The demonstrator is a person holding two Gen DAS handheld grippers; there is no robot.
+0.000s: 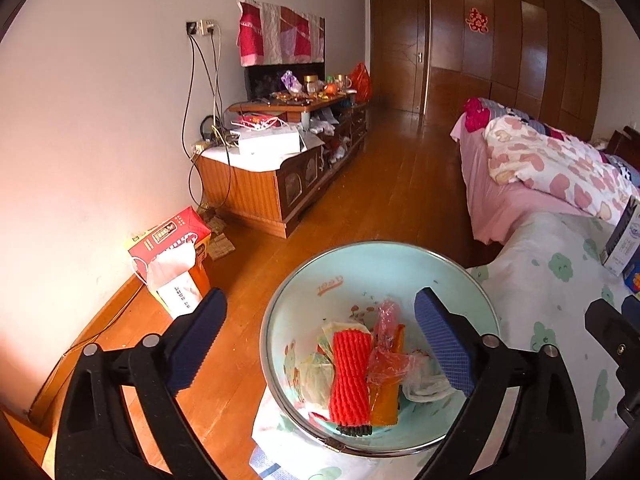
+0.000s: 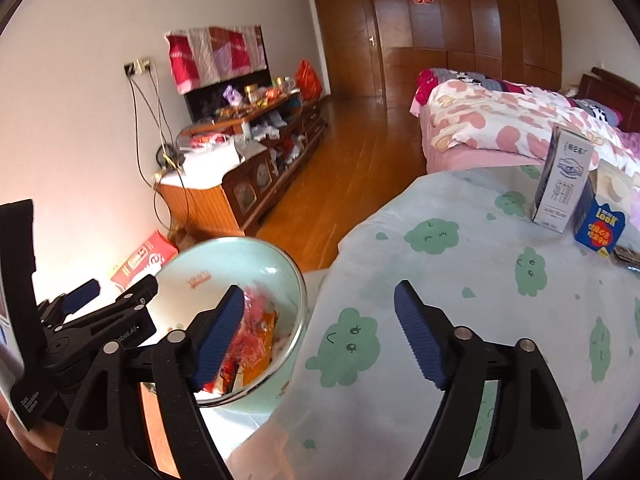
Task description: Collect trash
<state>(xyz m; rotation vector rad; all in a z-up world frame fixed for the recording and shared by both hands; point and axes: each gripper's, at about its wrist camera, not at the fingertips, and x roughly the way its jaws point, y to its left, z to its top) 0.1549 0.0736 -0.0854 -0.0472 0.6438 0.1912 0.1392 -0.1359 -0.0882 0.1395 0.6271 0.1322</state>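
A pale green bowl sits at the table's left edge and holds trash: a red foam fruit net, an orange wrapper, clear red plastic and white crumpled pieces. My left gripper is open and empty, its fingers spread over the bowl. The bowl also shows in the right wrist view. My right gripper is open and empty above the cloud-print tablecloth. A white milk carton and a blue snack box stand at the far right of the table.
A red tissue box sits on the wooden floor by the wall. A low wooden cabinet with cables and clutter runs along the wall. A bed with pink heart bedding lies behind the table. My left gripper shows in the right wrist view.
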